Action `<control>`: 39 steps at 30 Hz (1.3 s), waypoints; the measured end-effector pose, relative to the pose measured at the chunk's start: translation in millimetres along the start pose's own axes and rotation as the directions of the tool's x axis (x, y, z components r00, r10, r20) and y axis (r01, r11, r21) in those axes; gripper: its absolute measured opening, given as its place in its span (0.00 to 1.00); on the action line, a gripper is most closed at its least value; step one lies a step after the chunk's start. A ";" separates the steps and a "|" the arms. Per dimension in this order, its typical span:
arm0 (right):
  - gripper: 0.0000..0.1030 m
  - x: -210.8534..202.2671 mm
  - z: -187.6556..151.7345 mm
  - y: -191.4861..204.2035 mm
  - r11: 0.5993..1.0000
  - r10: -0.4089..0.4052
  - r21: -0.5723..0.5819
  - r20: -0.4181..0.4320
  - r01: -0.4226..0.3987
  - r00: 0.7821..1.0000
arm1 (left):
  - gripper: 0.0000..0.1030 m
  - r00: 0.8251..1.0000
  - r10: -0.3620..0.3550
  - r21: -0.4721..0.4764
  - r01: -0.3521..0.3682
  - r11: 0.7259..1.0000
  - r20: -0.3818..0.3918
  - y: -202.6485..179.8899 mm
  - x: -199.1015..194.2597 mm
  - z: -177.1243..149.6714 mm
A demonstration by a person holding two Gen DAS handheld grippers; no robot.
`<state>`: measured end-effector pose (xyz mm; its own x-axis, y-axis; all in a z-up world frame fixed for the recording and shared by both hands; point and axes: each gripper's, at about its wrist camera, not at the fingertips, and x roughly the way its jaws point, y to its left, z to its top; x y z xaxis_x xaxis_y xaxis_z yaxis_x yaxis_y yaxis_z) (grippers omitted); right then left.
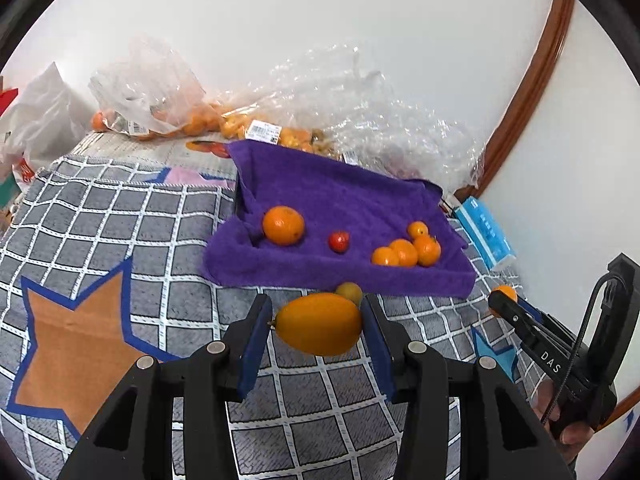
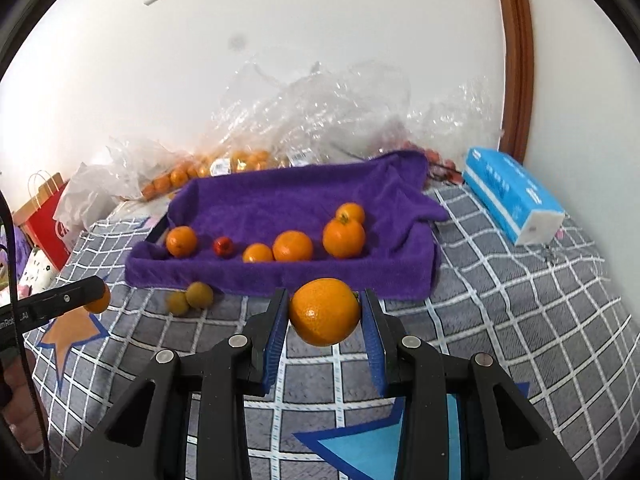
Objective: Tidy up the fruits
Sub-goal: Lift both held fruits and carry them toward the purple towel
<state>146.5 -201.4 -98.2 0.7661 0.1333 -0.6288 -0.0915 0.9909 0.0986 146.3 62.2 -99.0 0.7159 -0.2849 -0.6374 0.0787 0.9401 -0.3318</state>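
Both claws are loaded and raised over the checked bed cover (image 2: 500, 280), so the step in hand looks like carrying fruit to the purple towel-lined tray (image 2: 304, 196). The left claw (image 1: 318, 322) is closed narrowly on an oval yellow-orange fruit (image 1: 319, 323), pinched end to end between its blue pads. The right claw (image 2: 325, 312) is clamped on a round mandarin (image 2: 325, 311).

Both held fruits hang just short of the tray's near edge. The next move calls for going forward over that raised edge, lowering into a free patch of towel, then opening. The mandarin probably belongs with the orange cluster at the tray's right; where the oval fruit should go I cannot tell.

Counts:
- In the tray: 5 orange citrus, 1 large one (image 2: 181, 241) alone at the left and 4 grouped to the right, plus 1 small red fruit (image 2: 223, 246).
- On the cover before the tray: 2 small yellow-green fruits (image 2: 191, 298), touching each other.
- In the claws: 2 fruits, 1 each.
- Behind the tray: clear plastic bags (image 2: 312, 116) holding more oranges, too many to count.
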 end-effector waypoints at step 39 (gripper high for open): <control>0.35 6.6 43.7 16.3 1.000 0.012 0.018 -0.006 -0.012 1.000 | 0.42 0.999 -0.005 -0.048 0.007 0.999 0.036 11.3 -5.3 43.3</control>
<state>177.9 -185.2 -67.1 0.7613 0.1457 -0.6318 -0.0895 0.9887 0.1202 173.5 82.5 -69.2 0.7403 -0.2830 -0.6098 0.0504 0.9279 -0.3694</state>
